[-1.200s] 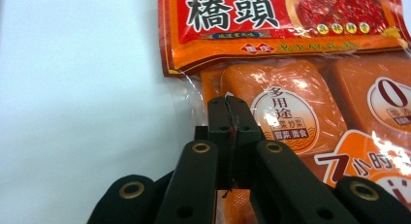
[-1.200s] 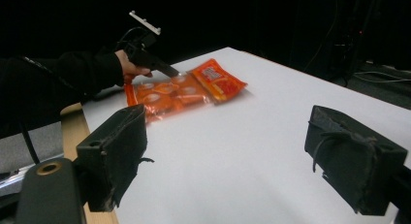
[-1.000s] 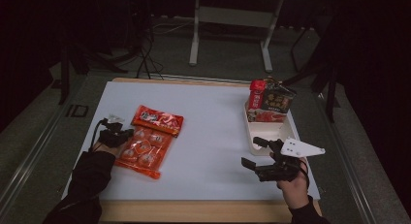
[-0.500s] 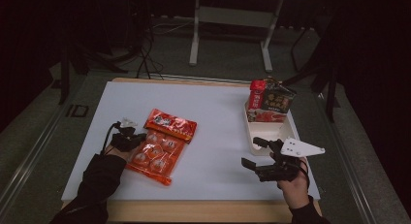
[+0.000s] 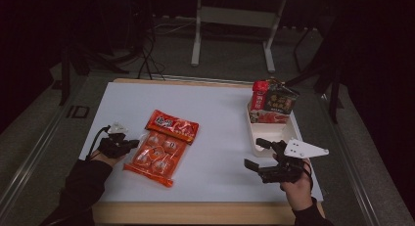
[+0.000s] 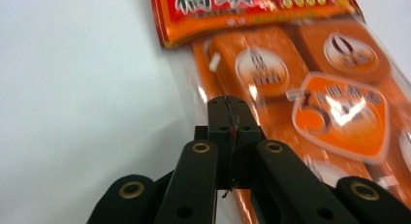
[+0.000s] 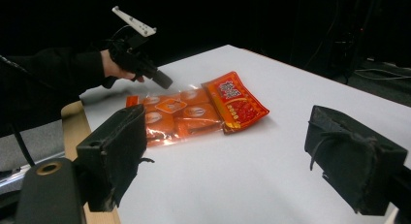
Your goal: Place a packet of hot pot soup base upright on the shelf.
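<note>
An orange-red snack packet [image 5: 164, 147] with several wrapped pieces inside lies flat on the white table top, left of centre. My left gripper [image 5: 129, 145] is at the packet's left edge. In the left gripper view its jaws [image 6: 229, 112] are pressed together on the clear plastic rim of the packet [image 6: 300, 88]. My right gripper [image 5: 253, 153] is held over the table's front right with its jaws wide apart and nothing between them. The right gripper view looks between those jaws [image 7: 228, 156] across the table at the packet [image 7: 194, 110] and the left gripper [image 7: 162, 81].
A white tray [image 5: 264, 138] stands at the right side, just beyond the right gripper. At its far end are a red box [image 5: 259, 96] and a dark packet [image 5: 283, 101]. The table's wooden front edge [image 5: 195, 211] runs below both hands.
The left gripper has moved to the right, and the snack packet has slid right with it and turned slightly. The right gripper has stayed where it was.
</note>
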### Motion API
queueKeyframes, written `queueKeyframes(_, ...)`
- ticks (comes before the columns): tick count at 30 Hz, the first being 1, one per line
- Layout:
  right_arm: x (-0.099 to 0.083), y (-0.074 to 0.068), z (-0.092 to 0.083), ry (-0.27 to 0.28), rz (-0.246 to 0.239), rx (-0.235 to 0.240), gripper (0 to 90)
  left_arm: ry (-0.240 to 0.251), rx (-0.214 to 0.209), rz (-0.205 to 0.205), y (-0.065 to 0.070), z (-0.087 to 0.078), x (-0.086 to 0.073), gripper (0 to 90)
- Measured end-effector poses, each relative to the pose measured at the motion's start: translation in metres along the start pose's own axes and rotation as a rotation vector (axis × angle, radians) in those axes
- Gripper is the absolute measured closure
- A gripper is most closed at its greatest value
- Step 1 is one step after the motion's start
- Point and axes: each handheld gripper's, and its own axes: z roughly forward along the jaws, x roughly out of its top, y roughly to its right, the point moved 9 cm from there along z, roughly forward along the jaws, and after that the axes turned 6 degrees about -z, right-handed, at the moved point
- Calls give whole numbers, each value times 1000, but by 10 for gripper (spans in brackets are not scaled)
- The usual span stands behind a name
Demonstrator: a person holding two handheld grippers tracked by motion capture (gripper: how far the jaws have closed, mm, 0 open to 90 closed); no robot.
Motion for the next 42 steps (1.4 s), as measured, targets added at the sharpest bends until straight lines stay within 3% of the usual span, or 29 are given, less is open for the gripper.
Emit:
queueKeyframes(5,0,-2,2,-4,-2,6,151,-70,-12,45,6,2,-19,900)
queueKeyframes(8,0,-2,3,-7,-3,9,151,-56,-23,22,8,3,-19,900)
queueKeyframes(13,0,-3,3,-8,-3,12,151,-59,-19,21,13,4,-19,900)
queueKeyframes(31,-2,-2,1,-7,3,12,151,-70,-139,83,77,23,-14,900)
queueKeyframes(33,-2,-2,1,-9,-1,11,151,-69,-142,91,77,24,-13,900)
queueKeyframes(42,-2,0,-1,-6,1,4,158,-22,-48,49,56,35,6,900)
